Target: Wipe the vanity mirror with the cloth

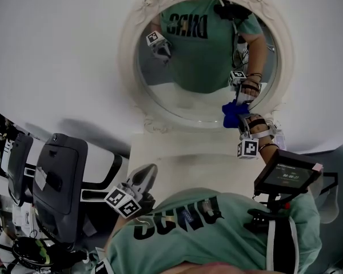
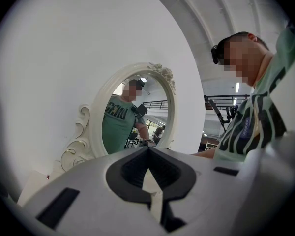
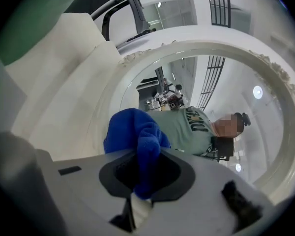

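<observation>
Our right gripper clamps the blue cloth at the mirror's lower right edge for wiping. Our left gripper, closed and empty, hangs near us, out of the way

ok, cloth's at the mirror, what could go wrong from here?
1. The cloth is a small wad in the right gripper; pressed harder, the jaw tips may scrape the mirror.
2. It sits at the mirror's lower right edge, so it may snag on the carved frame.
3. The left gripper is shut, empty and away from the mirror, so nothing steadies it against a push.
</observation>
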A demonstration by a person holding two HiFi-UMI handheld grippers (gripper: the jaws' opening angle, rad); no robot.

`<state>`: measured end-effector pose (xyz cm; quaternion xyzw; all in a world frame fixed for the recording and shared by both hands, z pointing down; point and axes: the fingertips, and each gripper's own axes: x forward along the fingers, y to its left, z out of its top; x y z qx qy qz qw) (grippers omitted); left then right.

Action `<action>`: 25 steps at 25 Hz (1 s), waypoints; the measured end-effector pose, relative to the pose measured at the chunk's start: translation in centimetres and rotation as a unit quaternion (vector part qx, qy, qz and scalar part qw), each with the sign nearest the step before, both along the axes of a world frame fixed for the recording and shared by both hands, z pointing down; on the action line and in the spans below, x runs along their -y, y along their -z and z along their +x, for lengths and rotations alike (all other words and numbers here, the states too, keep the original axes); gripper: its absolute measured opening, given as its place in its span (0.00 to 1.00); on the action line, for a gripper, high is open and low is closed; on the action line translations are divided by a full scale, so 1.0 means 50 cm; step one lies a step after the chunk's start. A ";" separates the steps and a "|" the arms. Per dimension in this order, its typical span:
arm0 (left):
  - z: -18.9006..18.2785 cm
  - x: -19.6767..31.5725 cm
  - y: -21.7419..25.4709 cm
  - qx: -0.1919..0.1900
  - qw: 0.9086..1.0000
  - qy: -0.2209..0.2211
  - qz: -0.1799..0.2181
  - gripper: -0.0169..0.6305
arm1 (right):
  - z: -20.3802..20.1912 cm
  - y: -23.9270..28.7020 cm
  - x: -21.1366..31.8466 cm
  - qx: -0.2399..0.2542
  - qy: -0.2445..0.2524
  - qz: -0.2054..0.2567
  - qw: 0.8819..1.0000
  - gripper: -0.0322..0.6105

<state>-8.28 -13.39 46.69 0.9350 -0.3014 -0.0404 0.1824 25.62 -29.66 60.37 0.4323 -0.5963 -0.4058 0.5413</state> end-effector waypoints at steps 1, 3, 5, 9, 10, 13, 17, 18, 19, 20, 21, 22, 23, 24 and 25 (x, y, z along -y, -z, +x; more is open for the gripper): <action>-0.001 0.001 0.000 -0.001 1.000 0.001 0.001 0.04 | -0.001 0.001 0.003 0.001 -0.002 -0.005 1.000 0.12; -0.002 0.004 0.001 -0.003 1.000 0.002 0.003 0.04 | -0.006 0.003 0.007 -0.001 -0.007 -0.023 1.000 0.12; -0.002 0.005 0.002 -0.007 1.000 0.001 0.005 0.04 | -0.009 0.001 0.007 -0.004 -0.011 -0.048 0.999 0.13; -0.007 0.004 0.002 -0.012 1.000 0.004 0.008 0.04 | -0.023 0.068 -0.003 0.000 0.008 -0.030 1.000 0.13; -0.009 0.005 0.001 -0.013 1.000 0.005 0.008 0.04 | -0.027 0.109 -0.001 0.007 0.015 -0.006 1.000 0.13; -0.011 0.010 -0.003 -0.016 1.000 0.006 0.009 0.04 | -0.040 0.297 0.012 0.033 0.030 0.094 0.995 0.13; -0.007 0.013 -0.005 -0.019 1.000 0.003 0.012 0.04 | -0.052 0.588 0.004 0.046 0.045 0.237 0.969 0.13; -0.006 0.013 -0.005 -0.020 1.000 0.002 0.013 0.04 | -0.050 0.647 0.000 0.041 0.045 0.264 0.963 0.13; -0.005 0.014 -0.005 -0.021 1.000 0.002 0.013 0.04 | -0.046 0.698 -0.004 0.034 0.043 0.288 0.956 0.13; -0.005 0.014 -0.004 -0.022 1.000 0.002 0.014 0.04 | -0.040 0.741 -0.007 0.026 0.039 0.307 0.950 0.13; -0.005 0.014 -0.004 -0.022 1.000 0.002 0.014 0.04 | -0.032 0.778 -0.010 0.018 0.034 0.324 0.945 0.13; -0.006 0.014 -0.004 -0.024 1.000 0.002 0.014 0.04 | -0.024 0.808 -0.012 0.010 0.028 0.338 0.941 0.13; -0.007 0.013 -0.005 -0.024 1.000 0.003 0.014 0.04 | -0.016 0.832 -0.014 0.003 0.024 0.348 0.937 0.13; -0.010 0.014 -0.006 -0.025 1.000 0.004 0.014 0.04 | -0.011 0.847 -0.014 -0.004 0.020 0.354 0.935 0.13; -0.011 0.014 -0.007 -0.025 1.000 0.004 0.013 0.04 | -0.009 0.856 -0.012 -0.014 0.019 0.356 0.934 0.13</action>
